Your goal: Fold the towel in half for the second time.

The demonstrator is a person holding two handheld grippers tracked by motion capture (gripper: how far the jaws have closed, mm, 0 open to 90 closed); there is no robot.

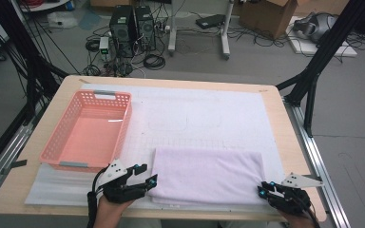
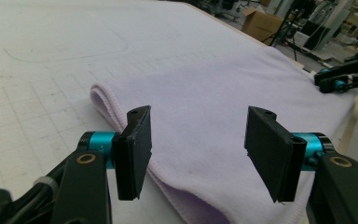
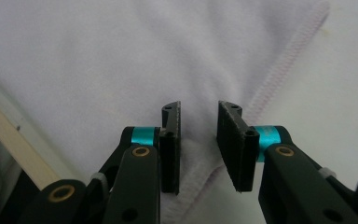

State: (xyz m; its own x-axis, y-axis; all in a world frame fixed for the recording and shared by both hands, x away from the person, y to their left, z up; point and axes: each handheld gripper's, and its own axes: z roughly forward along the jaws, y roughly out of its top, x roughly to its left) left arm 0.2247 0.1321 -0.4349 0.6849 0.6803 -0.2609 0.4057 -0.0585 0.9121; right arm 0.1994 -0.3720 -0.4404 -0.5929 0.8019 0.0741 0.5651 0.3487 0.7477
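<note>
High view first: a lilac towel (image 1: 208, 175), folded into a long band, lies flat on the white mat (image 1: 209, 114) along the near edge of the table (image 1: 271, 102), its length running from left to right, while the pink basket (image 1: 89, 129) stands bare at the left side, just beyond the towel's left end. The left gripper (image 1: 142, 179) sits at the towel's near left corner and the right gripper (image 1: 266, 191) at its near right corner. Judging by this, the towel has at least one fold in it, and what remains is probably another fold and then the move into the basket; neither is done yet. Left gripper view: the jaws stand wide apart and released, nothing pressed between them, with the rolled, doubled edge of the towel (image 2: 205, 121) lying just ahead of and below them, the left jaw over the folded edge and the right jaw over the flat cloth. The other gripper shows far off at the towel's opposite end. Right gripper view: the jaws are narrowly parted over the stitched corner of the towel (image 3: 121, 56), straddling a small raised pucker of cloth at the hem, yet a gap shows on each side, so I judge they are not clamping it; the table's wooden edge runs past at the left.
</note>
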